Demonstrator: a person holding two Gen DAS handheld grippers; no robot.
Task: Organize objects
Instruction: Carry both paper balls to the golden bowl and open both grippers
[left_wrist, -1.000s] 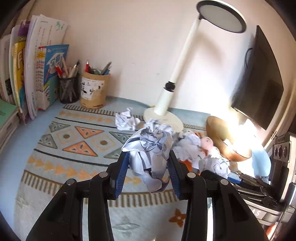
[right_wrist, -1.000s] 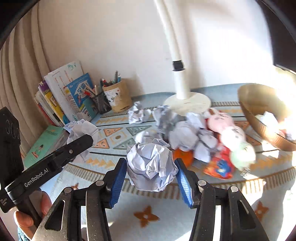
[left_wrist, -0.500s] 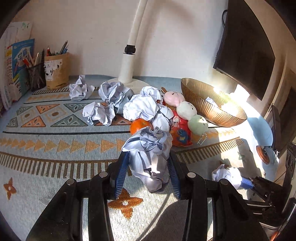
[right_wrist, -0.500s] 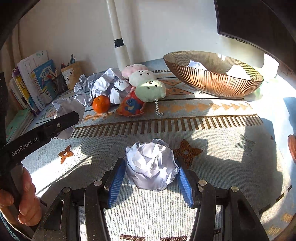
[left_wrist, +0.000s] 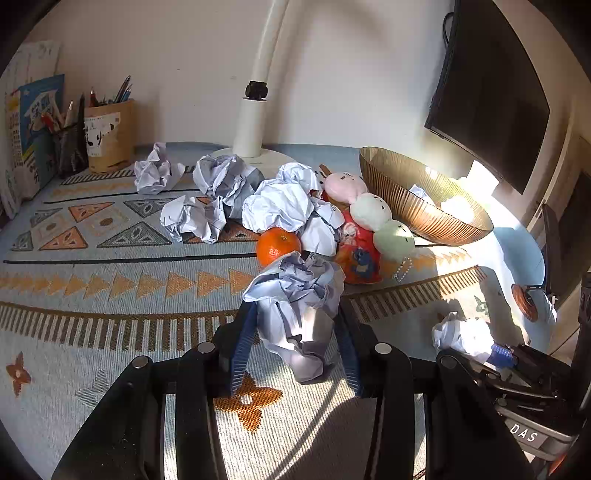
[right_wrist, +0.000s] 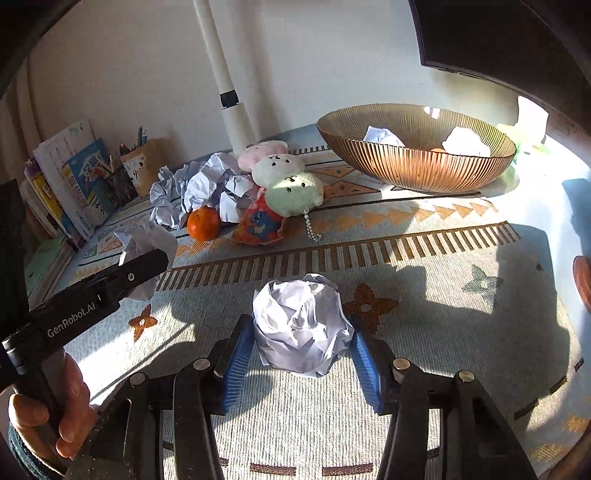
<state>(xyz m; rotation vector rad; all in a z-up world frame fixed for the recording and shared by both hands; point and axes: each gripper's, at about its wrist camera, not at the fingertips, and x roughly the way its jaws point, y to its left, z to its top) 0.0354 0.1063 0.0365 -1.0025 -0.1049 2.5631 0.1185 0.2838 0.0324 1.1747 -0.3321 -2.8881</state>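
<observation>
Crumpled matt paper ball (right_wrist: 301, 328); woven cloth mat (right_wrist: 424, 258); glossy ribbed bowl (right_wrist: 413, 166)

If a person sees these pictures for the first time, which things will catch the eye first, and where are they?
Each gripper holds a crumpled paper ball in the foreground: the left gripper its paper ball, the right gripper its own. Behind them a heap of crumpled paper lies mid-mat with an orange and plush toys. A ribbed amber bowl stands on the right.
</observation>
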